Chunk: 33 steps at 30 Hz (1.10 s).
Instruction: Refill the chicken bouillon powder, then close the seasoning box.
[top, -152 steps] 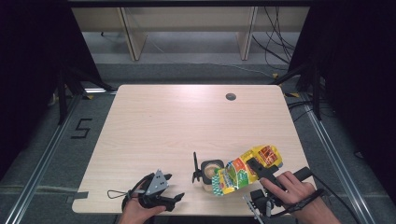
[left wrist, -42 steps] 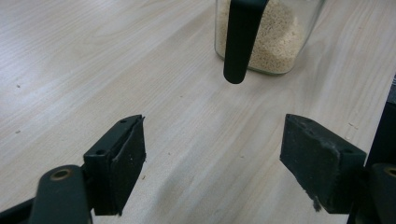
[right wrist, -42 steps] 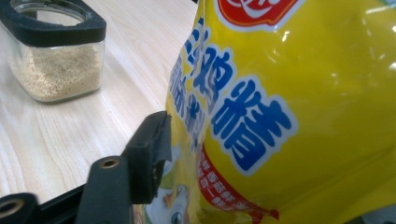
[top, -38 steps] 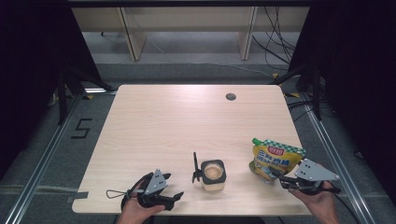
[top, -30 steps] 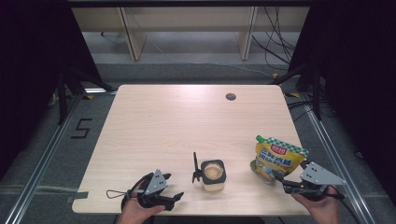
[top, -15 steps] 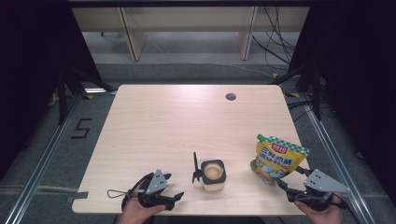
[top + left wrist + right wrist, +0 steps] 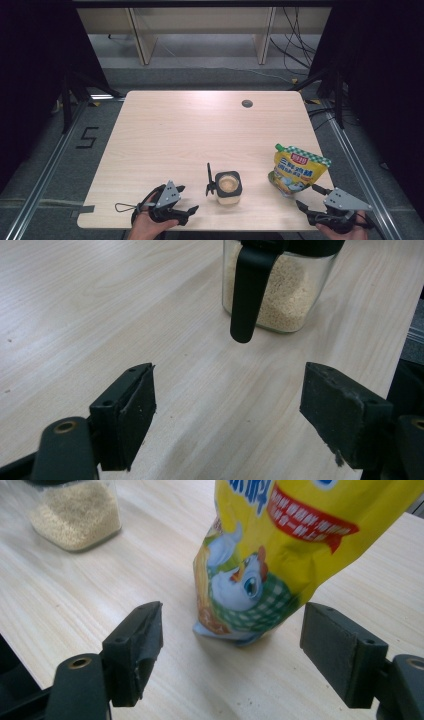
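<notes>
A yellow and green stand-up pouch (image 7: 299, 170) (image 7: 270, 555) stands upright at the front right of the table. Left of it sits a square glass jar (image 7: 229, 186) (image 7: 280, 295) of pale grains, its black lid (image 7: 209, 179) flipped up at its left side. My right gripper (image 7: 307, 196) (image 7: 232, 640) sits near the front edge just short of the pouch. Its jaws have just been opening and hold nothing. My left gripper (image 7: 188, 198) (image 7: 227, 405) rests open near the front edge, pointing at the jar's black lid tab (image 7: 247, 290).
The light wooden table (image 7: 190, 130) has a small dark round hole (image 7: 247, 103) near its far edge. The jar's corner (image 7: 75, 515) lies to the upper left in the right gripper view. Metal floor rails run along both sides of the table.
My right gripper has drawn back from the pouch toward the front edge, leaving the pouch standing on its own. The left gripper and jar have not moved.
</notes>
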Available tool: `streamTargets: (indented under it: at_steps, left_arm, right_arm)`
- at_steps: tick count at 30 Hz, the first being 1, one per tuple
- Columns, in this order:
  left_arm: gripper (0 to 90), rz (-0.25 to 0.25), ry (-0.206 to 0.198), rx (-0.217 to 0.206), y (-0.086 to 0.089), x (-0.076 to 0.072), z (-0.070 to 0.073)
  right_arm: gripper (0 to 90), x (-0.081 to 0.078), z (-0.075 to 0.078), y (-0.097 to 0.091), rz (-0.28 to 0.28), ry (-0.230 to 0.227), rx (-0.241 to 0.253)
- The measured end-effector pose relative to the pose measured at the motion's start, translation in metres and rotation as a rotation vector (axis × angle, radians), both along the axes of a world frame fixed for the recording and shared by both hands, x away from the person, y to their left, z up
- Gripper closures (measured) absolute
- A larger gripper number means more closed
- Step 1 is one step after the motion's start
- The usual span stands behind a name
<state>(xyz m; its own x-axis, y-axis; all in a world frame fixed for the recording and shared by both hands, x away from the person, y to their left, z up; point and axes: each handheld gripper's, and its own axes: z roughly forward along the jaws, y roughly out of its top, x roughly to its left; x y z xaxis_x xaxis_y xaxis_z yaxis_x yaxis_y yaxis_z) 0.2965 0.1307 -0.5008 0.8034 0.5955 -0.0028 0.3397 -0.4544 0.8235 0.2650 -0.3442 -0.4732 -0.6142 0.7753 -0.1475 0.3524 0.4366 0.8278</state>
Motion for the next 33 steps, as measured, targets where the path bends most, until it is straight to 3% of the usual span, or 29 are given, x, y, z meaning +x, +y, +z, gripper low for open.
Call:
streamTargets:
  at_steps: [3, 4, 5, 7, 9, 10, 13, 19, 20, 22, 23, 30, 33]
  left_arm:
    - [21.7, 0.005, 0.008, -0.004, -0.001, -0.002, 0.0]
    - [21.8, 0.001, 0.001, -0.012, -0.002, -0.002, 0.0]
    - [21.8, -0.011, -0.01, 0.024, 0.0, -0.001, 0.001]
    - [21.8, 0.001, 0.009, -0.009, -0.001, -0.003, 0.001]
    - [21.8, -0.002, -0.011, 0.019, 0.0, -0.003, 0.003]
    - [21.8, -0.001, 0.003, -0.006, -0.001, -0.004, 0.003]
    - [21.8, -0.009, -0.02, -0.008, -0.002, -0.004, 0.005]
    - [22.4, -0.01, -0.007, -0.056, -0.007, -0.004, 0.015]
    - [24.6, -0.024, -0.013, -0.065, -0.009, -0.003, 0.016]
    - [30.1, -0.034, -0.033, -0.026, -0.011, -0.002, 0.022]
    - [34.8, -0.045, -0.043, -0.042, -0.013, -0.002, 0.025]
    - [73.2, -0.063, -0.118, -0.027, -0.023, 0.002, 0.049]
    - [83.4, -0.078, -0.134, -0.032, -0.031, 0.009, 0.057]
  right_arm:
    - [25.9, -0.002, -0.002, 0.002, -0.012, 0.038, -0.021]
    - [25.9, 0.0, -0.002, 0.001, 0.002, 0.026, -0.041]
    - [25.9, 0.0, -0.002, 0.002, -0.001, 0.036, -0.04]
    - [25.9, 0.0, -0.003, 0.002, 0.003, 0.035, -0.039]
    - [25.8, 0.0, -0.003, 0.002, 0.011, 0.044, -0.051]
    - [25.8, 0.0, -0.003, 0.003, 0.012, 0.047, -0.057]
    - [25.6, -0.002, -0.005, 0.005, -0.006, 0.071, -0.054]
    - [25.5, -0.003, -0.007, 0.005, 0.012, 0.071, -0.085]
    - [25.5, -0.003, -0.007, 0.005, 0.016, 0.066, -0.09]
    - [25.5, -0.003, -0.007, 0.006, 0.011, 0.077, -0.089]
    - [25.5, -0.002, -0.008, 0.006, 0.015, 0.07, -0.096]
    - [25.6, -0.002, -0.007, 0.006, 0.013, 0.075, -0.1]
    - [25.7, -0.003, -0.007, 0.007, 0.007, 0.083, -0.089]
